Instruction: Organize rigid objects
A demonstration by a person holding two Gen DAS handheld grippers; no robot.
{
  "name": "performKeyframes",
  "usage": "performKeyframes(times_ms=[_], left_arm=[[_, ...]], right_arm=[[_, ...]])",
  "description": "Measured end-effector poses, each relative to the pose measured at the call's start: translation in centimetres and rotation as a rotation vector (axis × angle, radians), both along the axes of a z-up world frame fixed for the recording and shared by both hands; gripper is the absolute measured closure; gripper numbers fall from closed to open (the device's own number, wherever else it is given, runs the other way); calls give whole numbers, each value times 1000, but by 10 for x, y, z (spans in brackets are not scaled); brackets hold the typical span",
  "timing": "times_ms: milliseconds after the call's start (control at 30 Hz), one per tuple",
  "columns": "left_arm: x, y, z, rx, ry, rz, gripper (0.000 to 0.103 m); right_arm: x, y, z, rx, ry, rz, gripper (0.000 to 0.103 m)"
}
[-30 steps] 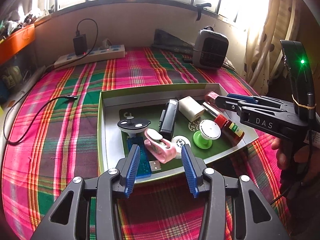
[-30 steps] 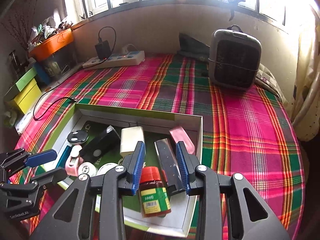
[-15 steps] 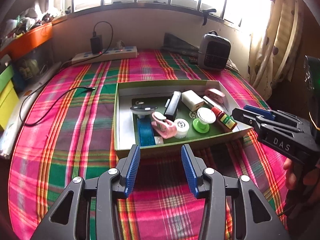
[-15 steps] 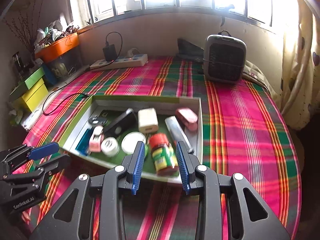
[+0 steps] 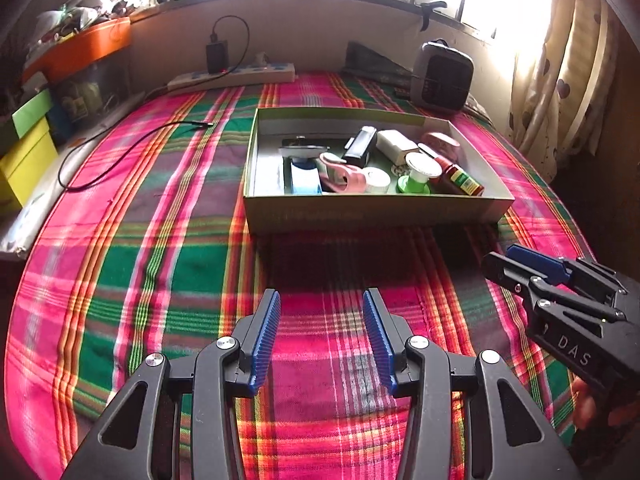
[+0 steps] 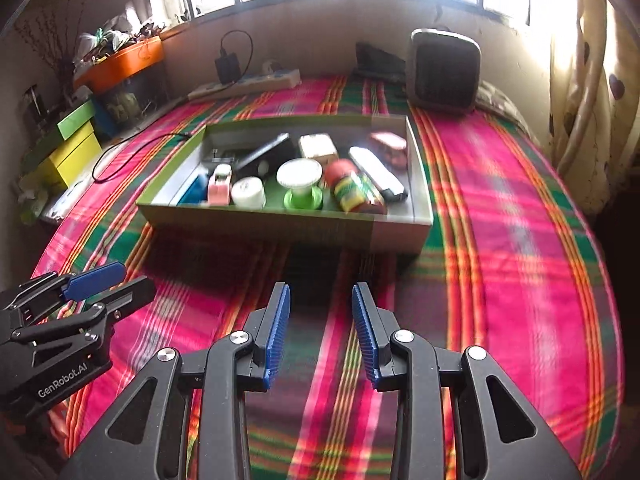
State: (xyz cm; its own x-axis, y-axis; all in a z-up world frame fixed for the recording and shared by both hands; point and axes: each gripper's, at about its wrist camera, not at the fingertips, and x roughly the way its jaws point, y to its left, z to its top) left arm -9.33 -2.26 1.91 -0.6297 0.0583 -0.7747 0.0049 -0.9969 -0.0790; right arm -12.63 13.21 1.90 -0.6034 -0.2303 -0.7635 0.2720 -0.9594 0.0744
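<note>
On the plaid bedspread (image 5: 168, 240), in the left wrist view, the shallow green box (image 5: 372, 212) holds a red-capped bottle (image 5: 460, 176), green-based spool (image 5: 416, 176), pink stapler-like piece (image 5: 344, 174) and white block (image 5: 396, 144); the left gripper (image 5: 320, 332) hovers short of it, jaws apart, empty. In the blurred right wrist view, the same box (image 6: 280, 224) sits ahead; the right gripper (image 6: 322, 332) gapes empty.

only two bits of text actually readable here. the right gripper (image 5: 560, 300), down right of the green box (image 5: 372, 212) in the left wrist view, has "DAS" in pale letters on its black side. the left gripper (image 6: 76, 304), down left of that box in the right wrist view, says "GenRobot.AI" on its body. the red-capped bottle (image 6: 354, 190) inside the box has a yellow-green label, too blurry to read.
</note>
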Motion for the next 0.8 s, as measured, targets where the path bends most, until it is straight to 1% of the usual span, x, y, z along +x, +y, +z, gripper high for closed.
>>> performKeyframes(times_ms=[233, 300, 400, 500, 533, 600, 667, 767, 800], left_arm=[[9, 4, -12, -3, -24, 11, 61], [11, 7, -13, -26, -15, 10, 61], [12, 9, -13, -31, -12, 12, 61], [14, 12, -13, -53, -4, 18, 60], [14, 14, -13, -61, 0, 18, 60], [14, 17, -14, -82, 7, 19, 60], [14, 18, -14, -92, 6, 20, 59], [13, 18, -13, -90, 5, 18, 57], [13, 19, -14, -91, 4, 15, 54]], right_arm=[[13, 0, -11, 20, -11, -22, 69], [16, 0, -13, 27, -6, -29, 69], [19, 1, -15, 39, -1, -44, 69], [21, 2, -17, 54, -8, -55, 68], [22, 2, -18, 66, -5, -55, 67], [23, 1, -18, 74, -5, -54, 48], [23, 1, -19, 87, -10, -65, 44], [23, 2, -20, 83, -12, -70, 43], [23, 2, -20, 85, -13, -73, 43]])
